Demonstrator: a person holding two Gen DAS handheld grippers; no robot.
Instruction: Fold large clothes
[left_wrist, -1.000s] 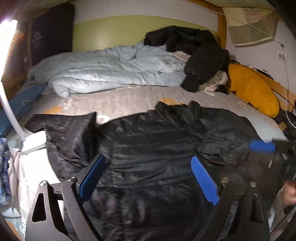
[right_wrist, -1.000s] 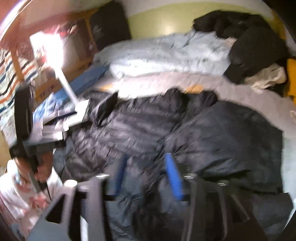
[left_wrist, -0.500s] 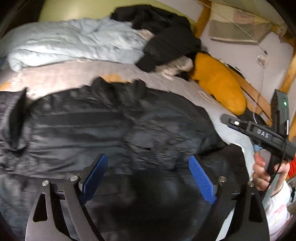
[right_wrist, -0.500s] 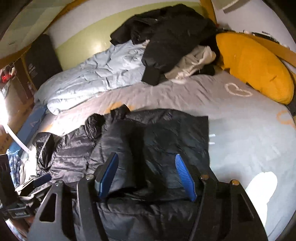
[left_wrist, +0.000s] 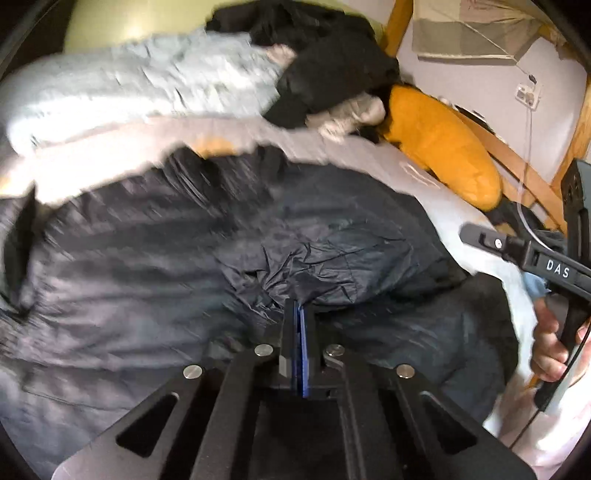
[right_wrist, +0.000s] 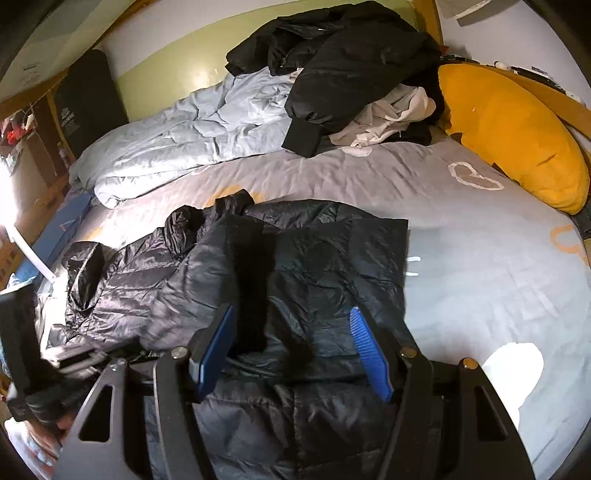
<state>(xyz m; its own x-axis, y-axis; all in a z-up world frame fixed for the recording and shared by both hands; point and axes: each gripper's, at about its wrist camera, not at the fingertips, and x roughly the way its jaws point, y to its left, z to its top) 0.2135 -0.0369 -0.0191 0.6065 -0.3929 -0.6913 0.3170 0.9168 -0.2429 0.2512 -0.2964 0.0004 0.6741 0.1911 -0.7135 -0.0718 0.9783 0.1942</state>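
A black quilted puffer jacket (right_wrist: 295, 266) lies spread on the grey bed sheet (right_wrist: 480, 258), its right side folded over the body. It also fills the left wrist view (left_wrist: 184, 258). My left gripper (left_wrist: 299, 314) is shut on a fold of the jacket near its lower middle, and the fabric puckers around the pads. My right gripper (right_wrist: 291, 332) is open and empty just above the jacket's lower right part. It shows from the side in the left wrist view (left_wrist: 517, 251), held in a hand.
A light blue duvet (right_wrist: 203, 136) and a heap of black and white clothes (right_wrist: 351, 74) lie at the back of the bed. An orange pillow (right_wrist: 517, 129) rests against the wooden bed rail (left_wrist: 517, 173) on the right.
My left gripper has closed from wide open onto a fold of the jacket. My right gripper has stayed open over the jacket's lower right part.
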